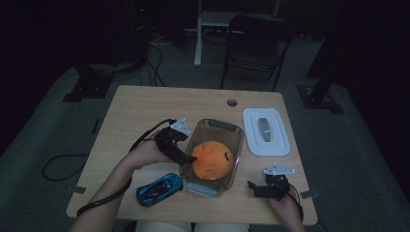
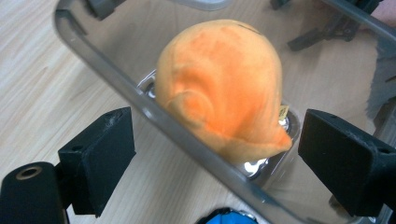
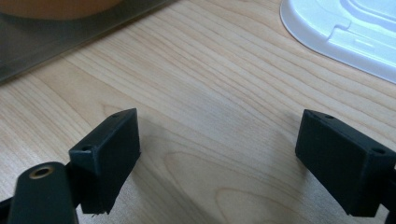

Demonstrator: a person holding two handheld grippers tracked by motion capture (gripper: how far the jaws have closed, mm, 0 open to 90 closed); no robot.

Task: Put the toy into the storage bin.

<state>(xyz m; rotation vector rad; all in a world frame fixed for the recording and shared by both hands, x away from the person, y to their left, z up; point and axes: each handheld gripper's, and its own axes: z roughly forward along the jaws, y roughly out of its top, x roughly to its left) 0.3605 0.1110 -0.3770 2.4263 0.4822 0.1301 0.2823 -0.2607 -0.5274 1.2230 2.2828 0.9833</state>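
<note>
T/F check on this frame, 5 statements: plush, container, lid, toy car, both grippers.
1. The orange plush toy lies inside the clear container. True.
2. The white lid is snapped onto the container. False: it lies flat on the table, beside the container on the right gripper's side.
3. The left gripper is shut on the plush. False: its jaws stand open, one on either side of the container's wall, pads not pressing anything.
4. The blue toy car sits on the table outside the container, near the person's edge. True.
5. The right gripper holds the lid. False: its jaws are open over bare wood, with nothing between them.
</note>
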